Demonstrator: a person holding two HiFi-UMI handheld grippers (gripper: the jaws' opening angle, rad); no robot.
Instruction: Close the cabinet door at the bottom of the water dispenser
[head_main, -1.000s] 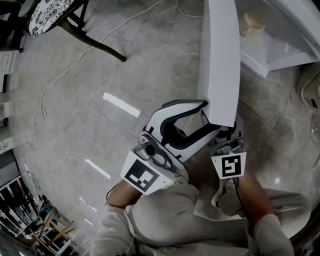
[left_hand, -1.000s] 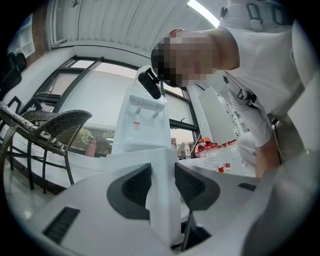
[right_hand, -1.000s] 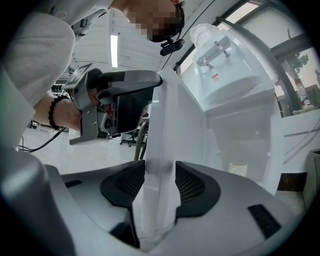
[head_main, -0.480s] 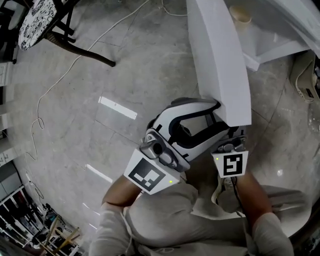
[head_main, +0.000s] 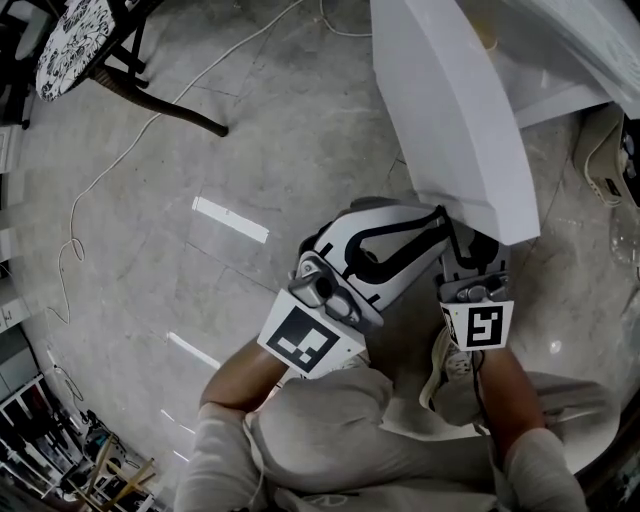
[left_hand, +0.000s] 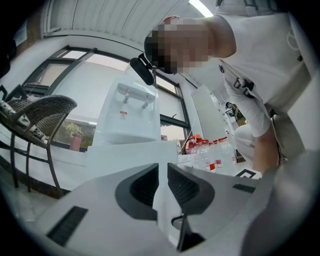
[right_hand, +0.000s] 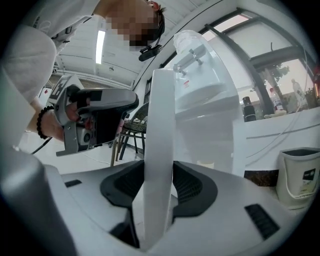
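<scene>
The white cabinet door (head_main: 450, 110) stands open from the foot of the water dispenser (left_hand: 127, 117) and slants toward me. My right gripper (head_main: 472, 240) is shut on its free edge; in the right gripper view the door's edge (right_hand: 162, 130) stands pressed between the pads of the right gripper (right_hand: 159, 185). My left gripper (head_main: 440, 215) sits just left of it at the door's lower corner and faces the door's flat side (left_hand: 125, 155). The left gripper's (left_hand: 163, 172) jaws have just been closing to a narrow gap, with nothing gripped between them.
A wicker chair (head_main: 130, 60) and a loose white cable (head_main: 150, 130) are on the marble floor at upper left. The cabinet's white shelf (head_main: 545, 95) shows right of the door. Several bottles (left_hand: 210, 150) and a small bin (right_hand: 300, 175) stand nearby.
The door has swung to the right, toward the cabinet. Both grippers have moved right with it, and the left gripper's jaws have drawn closer together.
</scene>
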